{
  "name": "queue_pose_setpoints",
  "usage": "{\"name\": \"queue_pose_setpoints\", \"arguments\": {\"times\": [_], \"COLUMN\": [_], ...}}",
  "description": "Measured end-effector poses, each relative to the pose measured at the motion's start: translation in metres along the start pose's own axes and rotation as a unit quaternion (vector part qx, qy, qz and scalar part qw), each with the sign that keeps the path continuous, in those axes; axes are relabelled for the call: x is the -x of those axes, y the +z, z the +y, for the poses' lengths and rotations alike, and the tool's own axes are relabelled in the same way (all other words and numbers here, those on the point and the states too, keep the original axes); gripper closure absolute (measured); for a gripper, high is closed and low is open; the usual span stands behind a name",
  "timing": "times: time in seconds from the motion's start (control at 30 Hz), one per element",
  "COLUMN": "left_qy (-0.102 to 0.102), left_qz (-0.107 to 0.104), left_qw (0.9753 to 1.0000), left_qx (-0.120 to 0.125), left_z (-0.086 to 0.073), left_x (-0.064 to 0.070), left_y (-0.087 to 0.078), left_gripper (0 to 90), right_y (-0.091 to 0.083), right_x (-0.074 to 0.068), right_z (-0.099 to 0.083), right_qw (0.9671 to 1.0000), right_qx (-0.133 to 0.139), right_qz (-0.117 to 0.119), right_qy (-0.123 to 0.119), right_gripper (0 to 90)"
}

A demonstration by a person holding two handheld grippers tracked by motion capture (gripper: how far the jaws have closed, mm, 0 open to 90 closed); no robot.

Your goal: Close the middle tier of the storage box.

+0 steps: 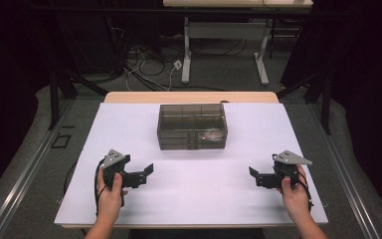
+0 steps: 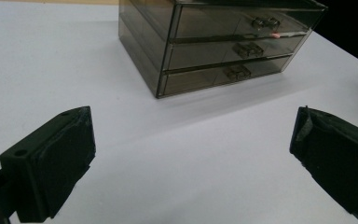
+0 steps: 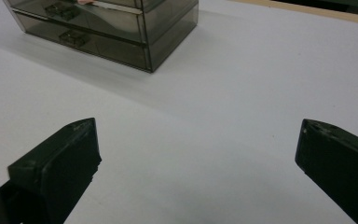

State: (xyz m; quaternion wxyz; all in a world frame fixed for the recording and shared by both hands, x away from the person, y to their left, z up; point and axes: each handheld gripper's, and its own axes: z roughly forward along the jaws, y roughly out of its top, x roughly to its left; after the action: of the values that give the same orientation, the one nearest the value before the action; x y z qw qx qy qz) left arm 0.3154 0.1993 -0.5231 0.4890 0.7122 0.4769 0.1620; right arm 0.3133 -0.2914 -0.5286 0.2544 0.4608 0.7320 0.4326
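Observation:
A small smoky see-through drawer chest [image 1: 192,127] stands at the middle of the white table top [image 1: 129,129], its three drawers all pushed in. Something small and pink [image 1: 210,135] lies inside it, toward its right side. My left gripper [image 1: 146,175] rests low over the table, left of and nearer than the chest, open and holding nothing. My right gripper [image 1: 254,178] mirrors it at the right, also open and bare. In the left gripper view the chest [image 2: 223,42] faces me with its drawer handles, far beyond the open left gripper [image 2: 191,140]. The right gripper [image 3: 198,144] sees the chest [image 3: 107,28] at its upper left.
The white top covers a wooden table whose far edge [image 1: 191,97] shows. Beyond it are cables on the floor [image 1: 149,64] and another table's white legs [image 1: 186,55]. Bare white surface lies between both grippers and the chest.

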Motion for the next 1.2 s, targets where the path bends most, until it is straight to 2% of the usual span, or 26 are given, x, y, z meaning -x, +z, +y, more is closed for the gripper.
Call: {"name": "queue_pose_setpoints", "arguments": {"times": [0.37,0.57,1.2], "left_qy": [-0.020,-0.021,-0.021], "left_qz": [0.018,0.027,0.049], "left_qw": [0.9996,0.9994,0.9985], "left_qx": [-0.004,-0.008,-0.012], "left_z": [-0.008,-0.011,-0.016], "left_x": [-0.015,-0.020,-0.027], "left_y": [0.000,0.001,0.002], "left_gripper": [0.5,0.6,0.7], "right_y": [0.001,0.001,0.004], "right_x": [0.014,0.019,0.018], "right_z": [-0.009,-0.012,-0.015], "right_qw": [0.9996,0.9993,0.9991], "right_qx": [-0.007,-0.012,-0.014], "right_qz": [-0.024,-0.034,-0.037], "right_qy": [0.009,0.015,0.013], "right_gripper": [0.0,0.0,0.0]}}
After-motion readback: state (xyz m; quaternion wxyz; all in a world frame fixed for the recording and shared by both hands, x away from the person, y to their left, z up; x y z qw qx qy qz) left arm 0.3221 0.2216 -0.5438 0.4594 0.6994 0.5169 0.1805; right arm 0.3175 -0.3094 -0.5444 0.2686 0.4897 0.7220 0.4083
